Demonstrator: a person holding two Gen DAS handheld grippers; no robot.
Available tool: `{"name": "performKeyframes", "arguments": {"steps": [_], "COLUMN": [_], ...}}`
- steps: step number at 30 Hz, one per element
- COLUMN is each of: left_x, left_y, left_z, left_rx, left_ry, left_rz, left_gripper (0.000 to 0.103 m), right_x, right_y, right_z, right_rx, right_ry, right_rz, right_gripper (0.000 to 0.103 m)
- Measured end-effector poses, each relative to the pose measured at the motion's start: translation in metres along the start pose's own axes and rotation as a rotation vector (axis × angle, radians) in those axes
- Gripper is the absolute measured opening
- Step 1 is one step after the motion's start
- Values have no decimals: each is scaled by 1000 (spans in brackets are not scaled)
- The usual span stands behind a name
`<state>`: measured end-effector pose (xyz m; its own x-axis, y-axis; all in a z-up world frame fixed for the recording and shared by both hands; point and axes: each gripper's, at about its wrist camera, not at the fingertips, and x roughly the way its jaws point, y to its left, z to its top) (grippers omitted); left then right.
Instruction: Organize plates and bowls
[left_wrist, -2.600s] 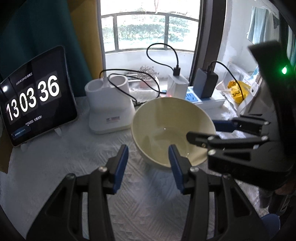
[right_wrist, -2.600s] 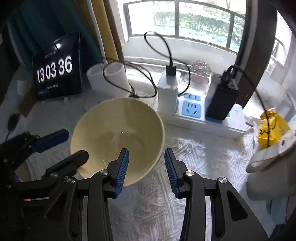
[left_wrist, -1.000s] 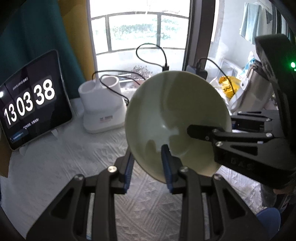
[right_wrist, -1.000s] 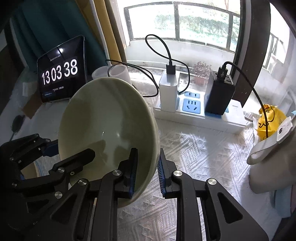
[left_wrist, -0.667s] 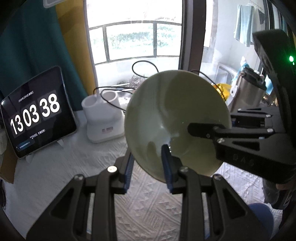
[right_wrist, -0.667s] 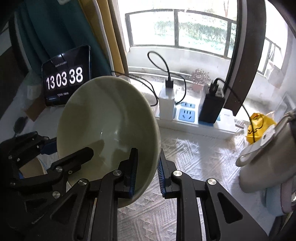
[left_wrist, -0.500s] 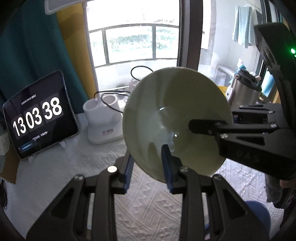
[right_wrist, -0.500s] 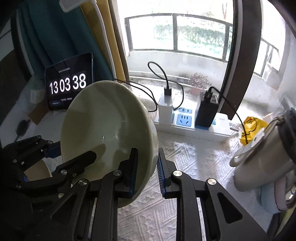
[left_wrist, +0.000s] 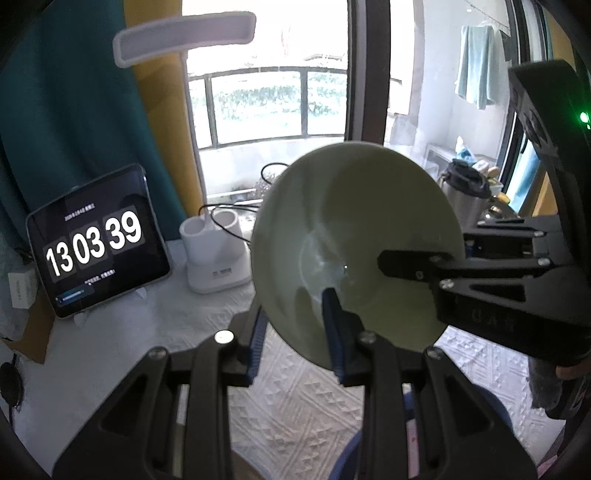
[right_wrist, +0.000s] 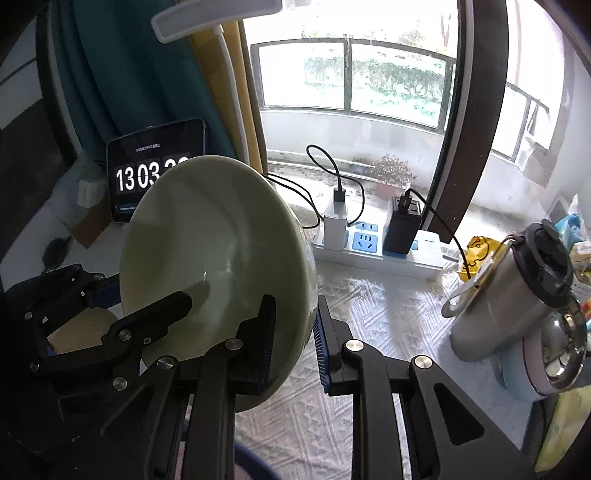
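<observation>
A pale green bowl (left_wrist: 354, 229) hangs tilted above the white cloth, its inside facing both cameras. My left gripper (left_wrist: 293, 317) is shut on its lower left rim, one blue pad inside the bowl and one behind it. In the right wrist view the bowl (right_wrist: 207, 236) fills the left half, and my right gripper (right_wrist: 294, 325) is shut on its lower right rim. Each gripper shows in the other's view, with the right gripper's finger (left_wrist: 406, 264) reaching into the bowl. A tan dish (right_wrist: 77, 332) lies below, partly hidden by the left gripper's fingers (right_wrist: 159, 310).
A tablet clock (left_wrist: 96, 240) and a white holder (left_wrist: 218, 254) stand at the back left. A power strip (right_wrist: 373, 247) with chargers lies under the window. A steel flask (right_wrist: 509, 295) leans at the right. A lamp head (left_wrist: 184, 37) hangs overhead. A blue rim (left_wrist: 480, 406) shows below.
Both grippers have risen with the bowl held between them, away from the table. The table things have sunk in view and the lamp head has come in at the top.
</observation>
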<state>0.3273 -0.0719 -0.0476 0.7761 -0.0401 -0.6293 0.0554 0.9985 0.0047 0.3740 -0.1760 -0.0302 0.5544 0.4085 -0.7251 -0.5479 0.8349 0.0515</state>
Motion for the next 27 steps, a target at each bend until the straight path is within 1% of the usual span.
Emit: {"name": "performKeyframes", "arguments": {"steps": [11, 27], "left_x": [-36, -66], "left_y": [-9, -18], "left_z": [-5, -19], "left_rx": [9, 23], "left_ry": [-34, -50], "left_rz": [-10, -22], "left_gripper": [30, 30], "right_x": [-35, -59], "right_y": [12, 20], "right_z": [-10, -34], "right_rx": [-3, 9], "right_ry": [-24, -30], "right_rz": [-15, -20], "right_gripper": [22, 22]}}
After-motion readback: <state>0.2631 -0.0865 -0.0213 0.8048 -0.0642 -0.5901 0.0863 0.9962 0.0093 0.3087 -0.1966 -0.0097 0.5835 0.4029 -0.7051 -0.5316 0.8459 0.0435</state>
